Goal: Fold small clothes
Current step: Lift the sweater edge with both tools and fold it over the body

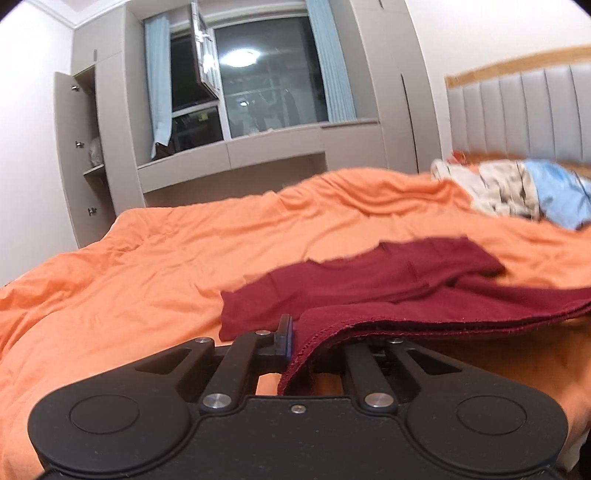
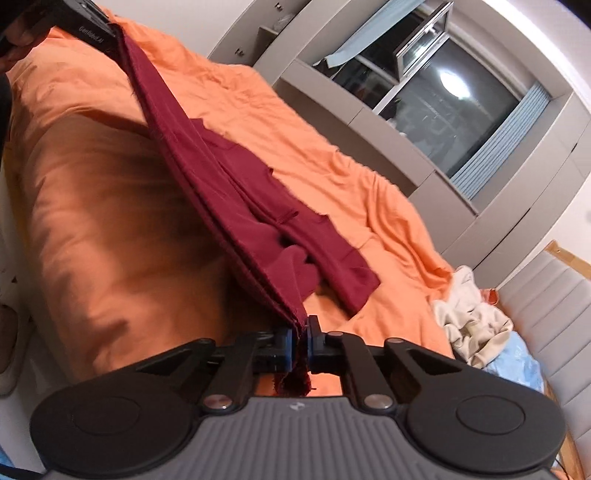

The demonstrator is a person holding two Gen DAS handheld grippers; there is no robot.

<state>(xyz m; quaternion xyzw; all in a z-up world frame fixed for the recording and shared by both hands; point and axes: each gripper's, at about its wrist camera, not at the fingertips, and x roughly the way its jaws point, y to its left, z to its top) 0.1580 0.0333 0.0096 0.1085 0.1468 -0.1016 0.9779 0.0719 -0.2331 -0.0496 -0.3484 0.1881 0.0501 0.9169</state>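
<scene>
Nearest the left wrist camera is the left gripper (image 1: 297,338), its black body filling the lower frame. The maroon garment (image 1: 369,291) drapes over its right finger, hiding it completely; only the left finger (image 1: 284,334) with its blue pad shows, pressed against the hemmed edge of the cloth. The jaws appear closed on that edge, though the pinch itself is covered by fabric. From the grip the garment runs toward 2 o'clock, its near layers lifted off the bed, while its far part lies flat on the orange bedspread (image 1: 147,258). At 2 o'clock a pile of cream and light blue clothes (image 1: 517,192) sits near the grey headboard (image 1: 517,110), blurred and cut off by the frame edge. A dark window (image 1: 258,81) is at 12 o'clock.

Closest in the right wrist view is the right gripper (image 2: 302,345), jaws nearly together and clamping the stacked edges of the maroon garment (image 2: 240,192); a short tuft hangs below the pinch. The cloth stretches taut toward 11 o'clock, up to the left gripper (image 2: 92,31), which is only partly in frame. The garment's other side rests on the orange bedspread (image 2: 110,221). The clothes pile (image 2: 476,325) lies at 4 o'clock.
</scene>
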